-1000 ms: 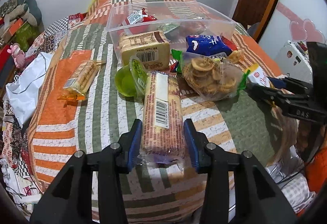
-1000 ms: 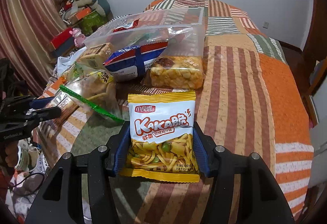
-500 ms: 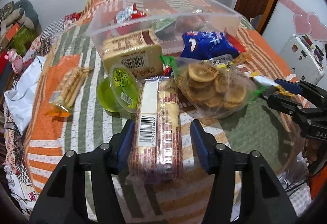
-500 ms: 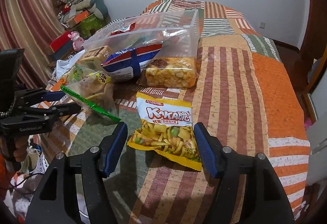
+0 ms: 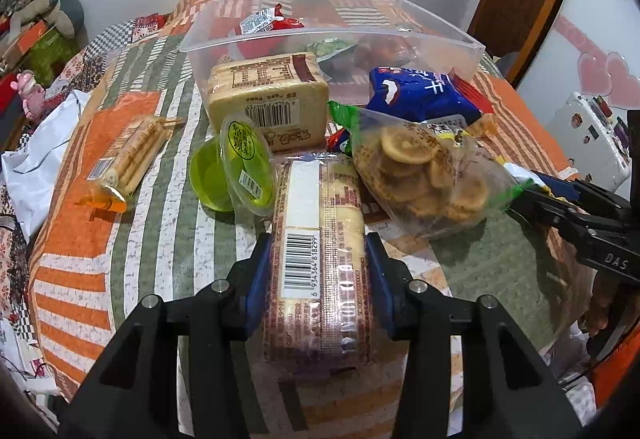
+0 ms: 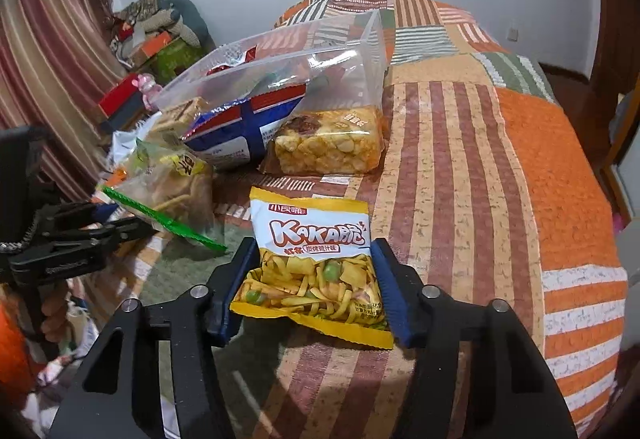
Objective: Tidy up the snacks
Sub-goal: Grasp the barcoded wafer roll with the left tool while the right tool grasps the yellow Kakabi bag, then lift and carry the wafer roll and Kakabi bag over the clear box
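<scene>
Left wrist view. Left hand-held gripper (image 5: 318,271): jaws have just been closing and now press both long sides of a long cracker sleeve (image 5: 318,239) with a barcode label, gripped near its close end, likely so it can be carried lengthwise. At 12 o'clock beyond it, a clear plastic bin (image 5: 440,35) sits on the patchwork quilt (image 5: 100,259), already holding a red packet (image 5: 264,23) and other wrappers; judged the collecting place. Between sleeve and bin: a tan biscuit block (image 5: 268,95), a green jelly cup (image 5: 236,171) tipped on its side at 11 o'clock, a clear bag of round crisps (image 5: 424,175) at 1 o'clock, a blue packet (image 5: 420,95) behind it. A slim biscuit-stick pack (image 5: 128,155) lies well apart at 10 o'clock. The other gripper's black fingers enter at 3 o'clock.

Right wrist view. Right hand-held gripper (image 6: 316,279): jaws have just been closing on a yellow KAKA snack pouch (image 6: 316,267), pads against its side edges. The bin's far side shows here, with a popcorn-like bar pack (image 6: 328,147) touching its wall at 12 o'clock, barely seen from the left. Only the left view shows the jelly cup and stick pack.
</scene>
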Available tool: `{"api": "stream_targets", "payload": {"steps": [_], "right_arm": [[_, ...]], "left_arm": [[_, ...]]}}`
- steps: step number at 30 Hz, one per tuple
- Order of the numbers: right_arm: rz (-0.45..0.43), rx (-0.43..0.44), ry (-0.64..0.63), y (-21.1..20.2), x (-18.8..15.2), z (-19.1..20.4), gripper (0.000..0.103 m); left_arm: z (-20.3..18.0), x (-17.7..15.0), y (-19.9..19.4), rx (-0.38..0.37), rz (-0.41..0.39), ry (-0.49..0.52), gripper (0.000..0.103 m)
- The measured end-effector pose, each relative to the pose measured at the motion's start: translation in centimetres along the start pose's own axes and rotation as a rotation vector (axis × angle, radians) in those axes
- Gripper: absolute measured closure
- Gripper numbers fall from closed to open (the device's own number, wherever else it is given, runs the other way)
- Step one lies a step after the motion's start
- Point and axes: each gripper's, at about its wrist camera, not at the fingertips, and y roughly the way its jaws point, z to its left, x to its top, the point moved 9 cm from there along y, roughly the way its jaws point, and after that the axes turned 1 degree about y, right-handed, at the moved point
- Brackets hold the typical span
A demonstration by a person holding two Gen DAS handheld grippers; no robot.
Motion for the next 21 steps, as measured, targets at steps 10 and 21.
{"api": "stream_targets", "payload": {"steps": [10, 21], "right_arm": [[-0.057, -0.027, -0.051, -1.4, 1.3, 0.9, 0.073], [-0.074, -0.019, -0.015, -1.7, 1.5, 0.4, 0.082]], "left_arm": [[-0.4, 0.2, -3.0, 0.0, -0.057, -0.003, 0.058], [0.2, 1.4, -6.0, 0.007, -0.129, -0.016, 0.059]]}}
